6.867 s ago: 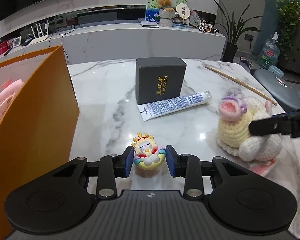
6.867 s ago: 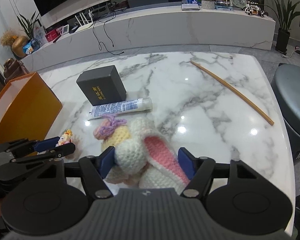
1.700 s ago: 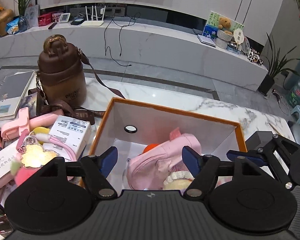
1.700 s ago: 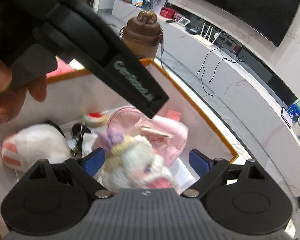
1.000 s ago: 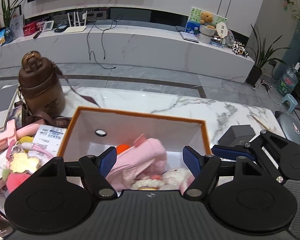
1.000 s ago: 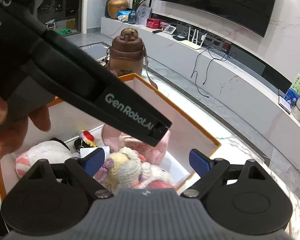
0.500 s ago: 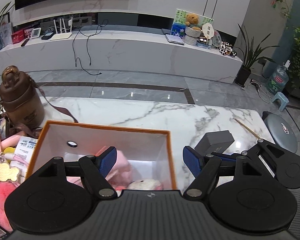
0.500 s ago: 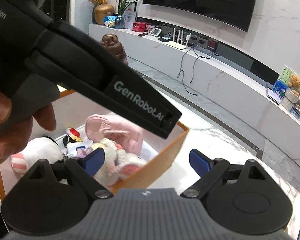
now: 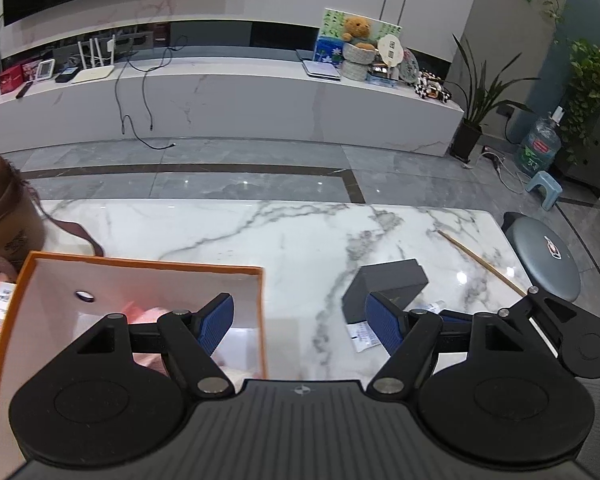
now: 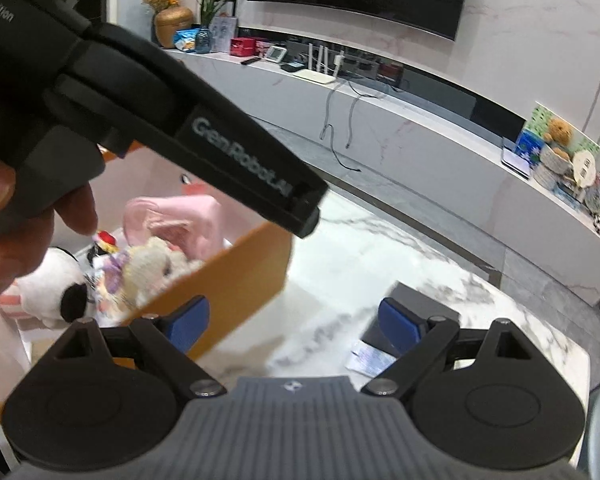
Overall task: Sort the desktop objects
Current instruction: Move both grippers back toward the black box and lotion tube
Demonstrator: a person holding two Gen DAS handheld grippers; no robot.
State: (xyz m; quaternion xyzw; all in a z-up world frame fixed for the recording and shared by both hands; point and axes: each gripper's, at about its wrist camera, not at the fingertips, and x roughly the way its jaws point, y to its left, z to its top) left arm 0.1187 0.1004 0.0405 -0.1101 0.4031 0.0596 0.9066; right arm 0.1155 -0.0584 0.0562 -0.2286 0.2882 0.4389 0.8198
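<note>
1. The fingers of the left gripper [image 9: 299,322] stand wide apart and hold nothing; in the left wrist view they frame bare marble at the lower centre. The right gripper [image 10: 293,322] is likewise spread and empty.
2. The orange box [image 9: 148,267], lower left of the left view, already holds sorted things: in the right wrist view a crocheted doll [image 10: 148,264], a pink cap [image 10: 180,216] and a white plush toy [image 10: 40,292] lie inside it.
3. Left to sort, judging by the bench [image 9: 284,236]: a dark box [image 9: 392,280] right of centre, a tube [image 9: 364,334] just beside it and partly hidden by the fingers, and a thin wooden stick [image 9: 480,262] near the right edge.
4. Compared with about seven seconds earlier, the small figurine and the crocheted doll are no longer gripped; both pairs of fingers have let go and swung from above the orange box toward the dark box.
</note>
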